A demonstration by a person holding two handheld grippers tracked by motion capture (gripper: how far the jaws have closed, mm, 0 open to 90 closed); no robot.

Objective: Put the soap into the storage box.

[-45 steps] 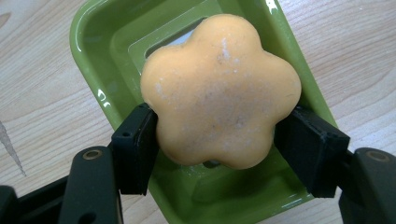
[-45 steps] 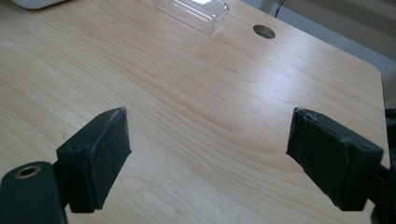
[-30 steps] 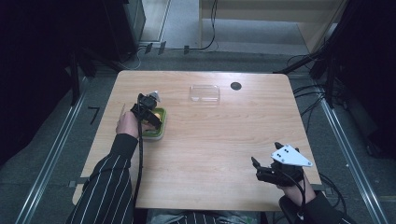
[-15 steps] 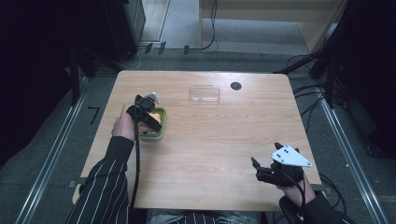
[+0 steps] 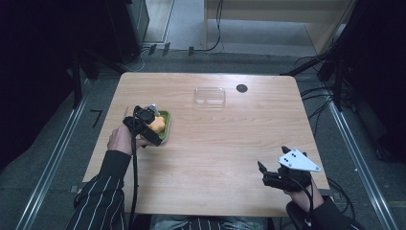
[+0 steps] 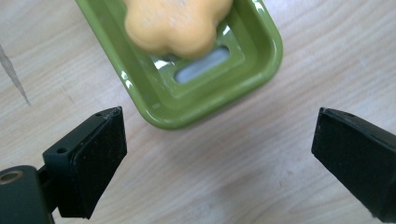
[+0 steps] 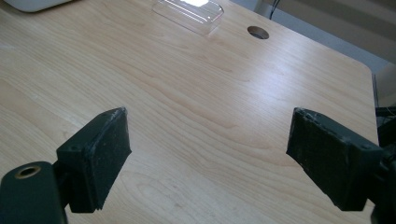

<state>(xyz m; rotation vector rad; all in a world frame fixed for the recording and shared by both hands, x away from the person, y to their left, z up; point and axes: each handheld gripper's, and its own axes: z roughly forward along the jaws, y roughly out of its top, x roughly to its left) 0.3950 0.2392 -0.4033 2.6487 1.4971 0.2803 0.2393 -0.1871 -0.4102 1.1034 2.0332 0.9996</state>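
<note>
Dim surroundings, bright tabletop, soft focus

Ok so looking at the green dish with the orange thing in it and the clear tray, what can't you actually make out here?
- Green dish: its far end is cut off by the top edge in the left gripper view; the left gripper covers part of it in the high view.
- Orange piece: its top is cut off too, so its full shape is unclear.
- Clear tray: too small and glary to tell whether it holds anything.
</note>
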